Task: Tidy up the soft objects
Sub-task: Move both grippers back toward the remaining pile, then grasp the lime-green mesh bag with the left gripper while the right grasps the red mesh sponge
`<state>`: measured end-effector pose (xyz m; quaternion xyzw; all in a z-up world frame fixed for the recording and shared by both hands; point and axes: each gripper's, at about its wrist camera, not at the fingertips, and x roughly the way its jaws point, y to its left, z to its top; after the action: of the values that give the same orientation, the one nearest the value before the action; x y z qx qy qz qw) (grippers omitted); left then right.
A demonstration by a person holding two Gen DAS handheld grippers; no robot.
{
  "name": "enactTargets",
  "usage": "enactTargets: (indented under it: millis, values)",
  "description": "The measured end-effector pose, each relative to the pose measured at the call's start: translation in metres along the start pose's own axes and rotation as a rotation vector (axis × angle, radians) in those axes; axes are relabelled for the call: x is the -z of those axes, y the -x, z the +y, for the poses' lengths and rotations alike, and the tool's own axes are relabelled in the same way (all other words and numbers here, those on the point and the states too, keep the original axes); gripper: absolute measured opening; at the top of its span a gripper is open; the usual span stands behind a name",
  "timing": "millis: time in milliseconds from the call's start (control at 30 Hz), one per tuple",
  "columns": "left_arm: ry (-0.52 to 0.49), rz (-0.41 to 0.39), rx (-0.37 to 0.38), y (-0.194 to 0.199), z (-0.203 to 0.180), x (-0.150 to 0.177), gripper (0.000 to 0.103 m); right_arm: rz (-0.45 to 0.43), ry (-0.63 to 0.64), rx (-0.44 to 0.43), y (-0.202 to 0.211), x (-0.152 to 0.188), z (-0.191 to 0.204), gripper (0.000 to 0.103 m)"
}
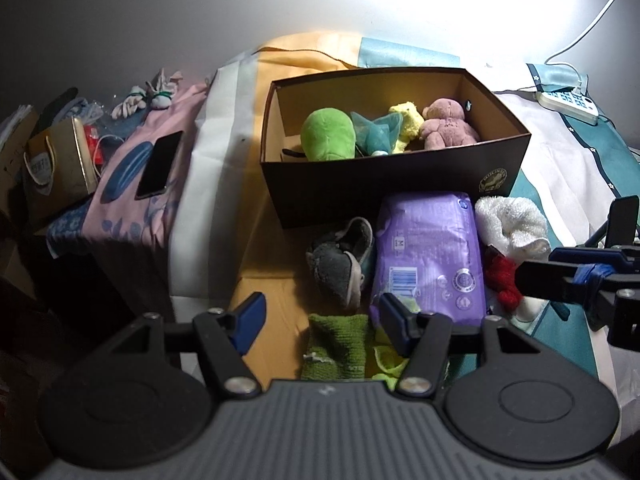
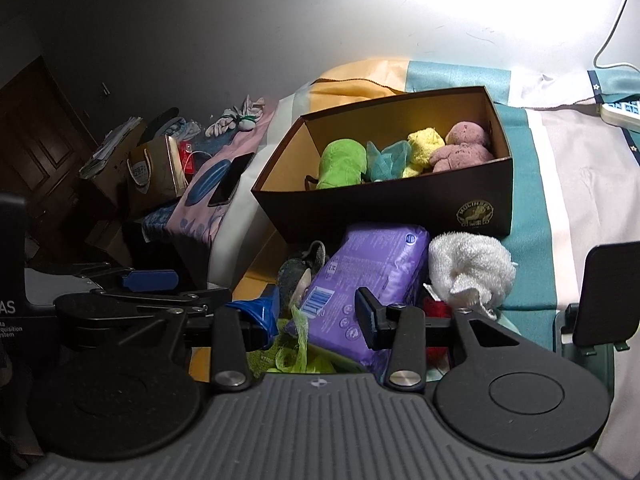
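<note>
A dark cardboard box [image 1: 384, 178] [image 2: 384, 204] stands on the bed and holds a green plush [image 1: 329, 134] [image 2: 343, 162], a teal mesh item [image 1: 378, 130], a yellow plush [image 1: 408, 120] and a pink plush bear [image 1: 446, 122] [image 2: 464, 146]. In front of it lie a purple pack [image 1: 430, 256] [image 2: 372, 276], a grey slipper [image 1: 342, 258], a white towel [image 1: 510, 222] [image 2: 468, 270], a red item [image 1: 504, 278] and a green knitted cloth [image 1: 338, 346]. My left gripper [image 1: 322, 320] is open above the green cloth. My right gripper [image 2: 316, 320] is open over the purple pack, and shows at the right edge of the left view [image 1: 580, 276].
A phone [image 1: 159, 165] lies on a pink cloth at the left, beside a gold paper bag [image 1: 60, 164] and clutter. A white power strip [image 1: 568, 106] with a cable sits at the back right. The bed's left edge drops off beside the orange sheet [image 1: 264, 280].
</note>
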<state>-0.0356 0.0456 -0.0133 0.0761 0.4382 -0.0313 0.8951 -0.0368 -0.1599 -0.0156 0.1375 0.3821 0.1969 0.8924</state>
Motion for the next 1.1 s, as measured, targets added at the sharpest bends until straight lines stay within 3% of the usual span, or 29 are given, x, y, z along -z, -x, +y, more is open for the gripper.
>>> enactTargets:
  millis: [367, 567, 867, 1100]
  values:
    - [-0.023, 0.005, 0.162, 0.001, 0.003, 0.042, 0.062, 0.093, -0.089, 0.003, -0.006, 0.036, -0.019, 0.025]
    - [-0.03, 0.038, 0.225, -0.008, -0.009, 0.062, 0.063, 0.106, -0.118, 0.052, -0.006, 0.049, -0.033, 0.026]
    - [-0.05, 0.026, 0.253, -0.024, -0.02, 0.075, 0.064, 0.08, -0.149, 0.161, -0.006, 0.053, -0.059, 0.026]
    - [-0.078, 0.05, 0.266, -0.043, -0.028, 0.078, 0.064, 0.068, -0.145, 0.182, -0.02, 0.048, -0.062, 0.026]
